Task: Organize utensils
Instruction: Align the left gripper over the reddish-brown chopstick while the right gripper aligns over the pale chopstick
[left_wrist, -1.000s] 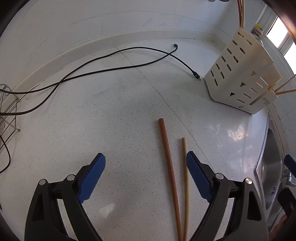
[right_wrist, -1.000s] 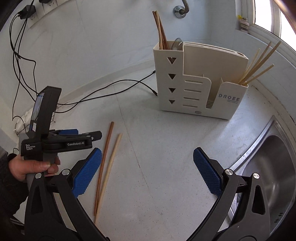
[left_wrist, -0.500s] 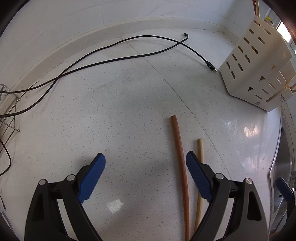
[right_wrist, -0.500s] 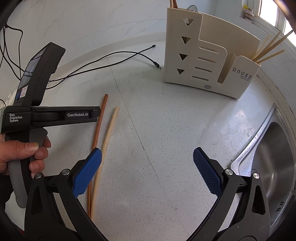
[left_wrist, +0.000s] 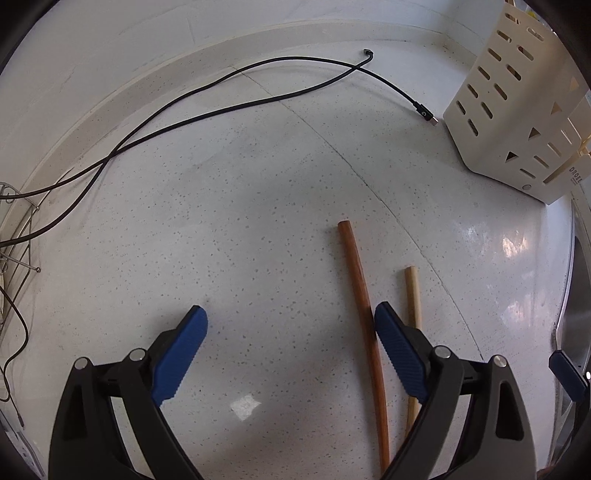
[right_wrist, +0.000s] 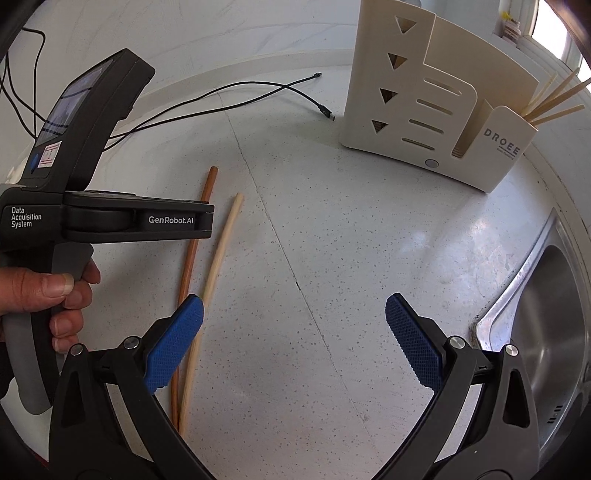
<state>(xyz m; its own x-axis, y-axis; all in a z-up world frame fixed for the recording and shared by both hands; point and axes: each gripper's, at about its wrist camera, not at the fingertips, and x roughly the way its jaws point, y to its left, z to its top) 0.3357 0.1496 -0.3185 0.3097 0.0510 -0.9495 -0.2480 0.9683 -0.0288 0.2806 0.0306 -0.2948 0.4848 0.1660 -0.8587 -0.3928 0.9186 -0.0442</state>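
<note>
Right wrist view: several pale chopsticks (right_wrist: 554, 101) are already stood in the cream holder (right_wrist: 436, 110) at upper right, while a brown chopstick (right_wrist: 192, 251) and a pale chopstick (right_wrist: 218, 258) are left on the bench (right_wrist: 314, 258) at lower left, ungrasped, with both the left hand-held gripper (left_wrist: 291, 350) and the right hand-held gripper (right_wrist: 295, 343) held wide open and empty.

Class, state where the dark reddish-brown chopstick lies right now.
In the left wrist view, the reddish-brown chopstick lies flat on the speckled countertop, just left of the pale chopstick, passing inside the open left claw's right finger.
</note>
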